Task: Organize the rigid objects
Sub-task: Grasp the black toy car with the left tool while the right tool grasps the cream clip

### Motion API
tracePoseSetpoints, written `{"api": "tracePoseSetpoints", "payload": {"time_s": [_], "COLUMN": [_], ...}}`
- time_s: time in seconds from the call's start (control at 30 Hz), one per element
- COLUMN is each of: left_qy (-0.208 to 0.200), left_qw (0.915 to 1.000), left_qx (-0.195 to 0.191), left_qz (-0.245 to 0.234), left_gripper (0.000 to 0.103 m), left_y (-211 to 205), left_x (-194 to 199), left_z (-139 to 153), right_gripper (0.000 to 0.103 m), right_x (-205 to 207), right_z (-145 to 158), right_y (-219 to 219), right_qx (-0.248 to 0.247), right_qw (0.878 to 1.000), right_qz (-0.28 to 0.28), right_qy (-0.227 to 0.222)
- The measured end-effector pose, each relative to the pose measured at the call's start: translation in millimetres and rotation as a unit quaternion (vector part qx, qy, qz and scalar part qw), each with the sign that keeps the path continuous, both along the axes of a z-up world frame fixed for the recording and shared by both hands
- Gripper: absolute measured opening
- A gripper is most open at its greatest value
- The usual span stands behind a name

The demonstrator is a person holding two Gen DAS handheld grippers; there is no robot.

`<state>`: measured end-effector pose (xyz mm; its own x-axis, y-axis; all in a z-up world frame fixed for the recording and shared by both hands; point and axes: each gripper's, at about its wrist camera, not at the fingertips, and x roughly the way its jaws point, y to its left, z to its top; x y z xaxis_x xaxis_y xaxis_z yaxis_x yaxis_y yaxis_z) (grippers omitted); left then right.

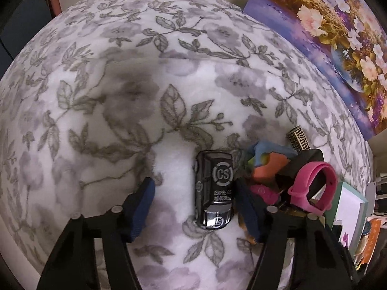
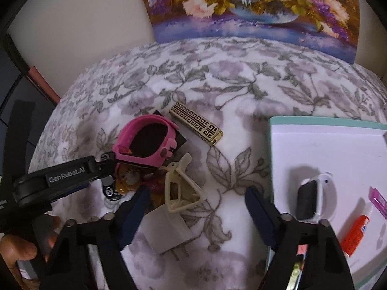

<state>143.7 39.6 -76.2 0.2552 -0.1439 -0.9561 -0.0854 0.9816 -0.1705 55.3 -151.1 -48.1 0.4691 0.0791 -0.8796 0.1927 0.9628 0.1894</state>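
My left gripper is open, low over the flowered cloth. A dark toy car marked "CS Express" lies between its fingers, close to the right one. My right gripper is open over a cream hair claw clip and a white plug adapter. A pink watch and a gold patterned bar lie beyond. The white tray at right holds a white and black device, a glue tube and a pink clip.
A flower painting leans on the wall behind. In the left wrist view the pink watch, coloured pieces and the gold bar crowd the right. The left gripper's body shows at left in the right wrist view.
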Motion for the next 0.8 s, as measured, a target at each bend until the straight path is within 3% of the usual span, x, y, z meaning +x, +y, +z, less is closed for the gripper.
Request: {"api": "tracePoseSetpoints", "payload": {"time_s": [0.13,0.27,0.37,0.5,0.6,0.8], "left_qy": [-0.005,-0.010,-0.015,-0.017,-0.014,-0.019], "left_qw": [0.9995,0.9991,0.9983,0.9980,0.9976,0.9983], "left_qx": [0.025,0.035,0.045,0.035,0.040,0.036], "left_qz": [-0.016,-0.021,-0.032,-0.050,-0.055,-0.043], "left_gripper": [0.063,0.062,0.056,0.035,0.035,0.034], "left_y": [-10.1,-14.9,-21.6,-29.9,-33.6,-25.5], "left_x": [6.4,10.9,12.0,9.7,8.0,3.0], "left_z": [-5.8,-6.5,-4.9,-2.4,-1.9,10.6], "right_gripper": [0.057,0.052,0.051,0.041,0.033,0.033], "right_x": [7.9,14.0,15.9,15.4,11.9,4.1], "right_z": [-12.5,-22.7,-22.6,-22.6,-21.9,-19.7], "right_y": [0.4,2.6,5.0,3.8,1.5,-0.5], "right_qx": [0.003,-0.001,-0.013,-0.016,-0.008,-0.005], "right_qw": [1.000,1.000,1.000,1.000,1.000,1.000], "right_qz": [0.003,0.008,0.012,0.008,0.007,0.008], "right_qy": [0.013,0.021,0.019,0.018,0.019,0.023]}}
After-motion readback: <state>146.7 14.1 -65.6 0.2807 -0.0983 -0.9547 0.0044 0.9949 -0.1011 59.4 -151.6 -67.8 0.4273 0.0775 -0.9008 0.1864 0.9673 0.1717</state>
